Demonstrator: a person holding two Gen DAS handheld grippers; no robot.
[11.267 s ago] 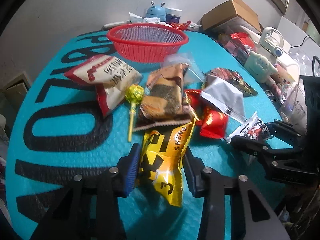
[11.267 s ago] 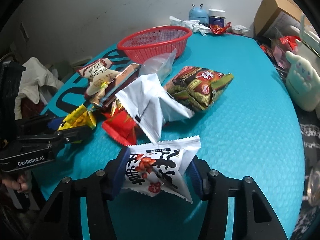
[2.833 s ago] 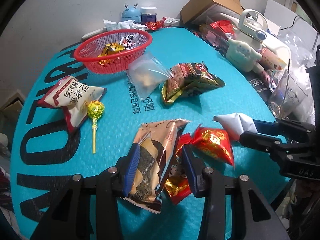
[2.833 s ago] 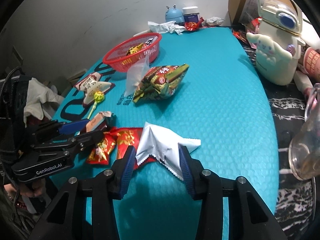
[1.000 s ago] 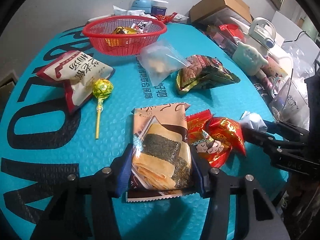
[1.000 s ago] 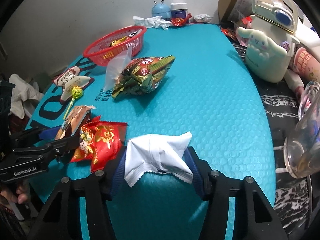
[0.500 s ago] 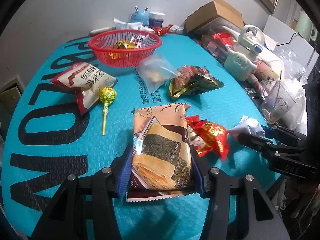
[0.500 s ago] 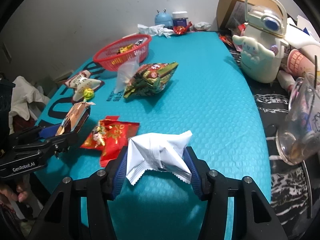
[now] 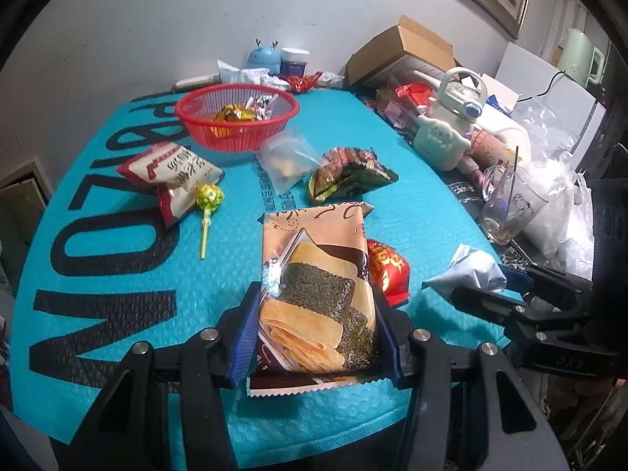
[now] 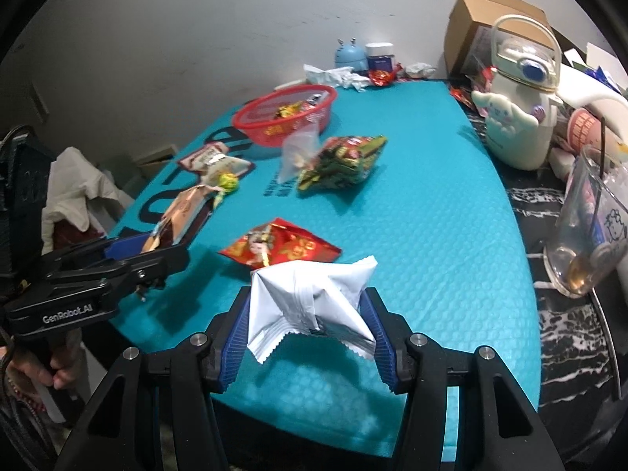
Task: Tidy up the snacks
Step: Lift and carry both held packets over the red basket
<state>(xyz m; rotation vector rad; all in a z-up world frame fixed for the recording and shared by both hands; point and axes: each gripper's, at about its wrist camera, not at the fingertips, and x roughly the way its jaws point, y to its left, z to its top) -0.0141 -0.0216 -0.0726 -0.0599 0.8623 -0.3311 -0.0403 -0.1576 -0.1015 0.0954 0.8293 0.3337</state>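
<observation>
My left gripper (image 9: 316, 329) is shut on a tan seaweed-roll snack pack (image 9: 316, 286) and holds it above the teal table cover (image 9: 117, 274). My right gripper (image 10: 310, 337) is shut on a white snack bag (image 10: 310, 302), also lifted; that bag shows in the left wrist view (image 9: 471, 271). A red basket (image 9: 235, 115) at the far side holds a few snacks. On the cover lie a red packet (image 10: 280, 249), a green-red bag (image 10: 341, 161), a clear zip bag (image 9: 286, 161), a red-white bag (image 9: 172, 176) and a lollipop (image 9: 208, 204).
A cream character kettle (image 10: 518, 117), a glass mug (image 10: 588, 219) and a pink cup (image 10: 585, 129) stand along the right edge. A cardboard box (image 9: 400, 55), a blue toy (image 9: 263, 59) and a jar (image 9: 294, 62) stand at the back by the wall.
Both grippers have risen with their packs and drawn back a little. The red packet stays on the cover, now clear of both packs.
</observation>
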